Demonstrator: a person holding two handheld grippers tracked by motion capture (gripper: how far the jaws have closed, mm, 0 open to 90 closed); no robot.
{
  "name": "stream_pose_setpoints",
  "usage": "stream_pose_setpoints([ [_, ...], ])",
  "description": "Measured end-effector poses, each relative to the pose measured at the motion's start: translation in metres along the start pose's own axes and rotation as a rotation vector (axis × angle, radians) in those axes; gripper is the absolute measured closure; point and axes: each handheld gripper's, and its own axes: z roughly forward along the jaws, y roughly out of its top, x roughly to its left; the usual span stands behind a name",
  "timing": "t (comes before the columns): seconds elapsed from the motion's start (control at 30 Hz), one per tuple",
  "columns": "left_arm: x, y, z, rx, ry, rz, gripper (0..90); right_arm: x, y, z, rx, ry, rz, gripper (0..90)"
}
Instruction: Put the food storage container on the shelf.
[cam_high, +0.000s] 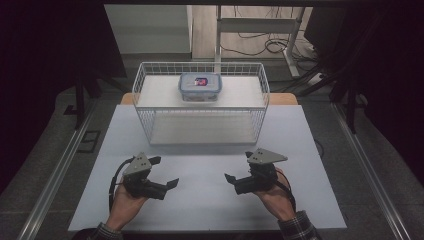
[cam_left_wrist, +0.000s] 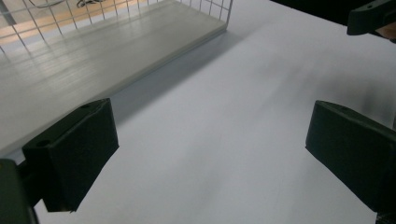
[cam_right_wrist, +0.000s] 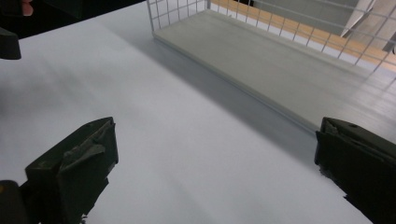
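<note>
- Left gripper (cam_high: 164, 171) rests low over the table (cam_high: 210, 200), fingers apart, holding nothing.
- Lidded container (cam_high: 200, 87) sits on the upper shelf of the wire rack (cam_high: 200, 100), untouched; by my reading, nothing has begun.
- Right gripper (cam_high: 239, 166) likewise: fingers apart, empty.

On my tabletop (cam_high: 300, 200) the wire basket (cam_high: 150, 95) sits at the far middle, with a lidded food container (cam_high: 200, 87) inside on its upper shelf. Nearer me, well before the basket, my left tongs (cam_high: 165, 171) lie left and my right tongs (cam_high: 239, 166) right, apart.
</note>
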Motion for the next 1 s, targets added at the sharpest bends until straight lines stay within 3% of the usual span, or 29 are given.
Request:
stream_pose_setpoints([
  [0.6, -0.005, -0.042, -0.016, 0.052, 0.097, 0.017, 0.5, 0.007, -0.041, -0.018, 0.041, -0.074, 0.001, 0.0],
  [0.8, -0.004, -0.058, -0.010, 0.102, 0.097, -0.010, 0.0, 0.009, -0.054, -0.018, 0.078, -0.090, -0.003, 0.0],
  [1.0, -0.004, -0.069, 0.004, 0.216, 0.114, 0.005, 0.0, 0.009, -0.072, -0.010, 0.159, -0.093, -0.007, 0.0],
])
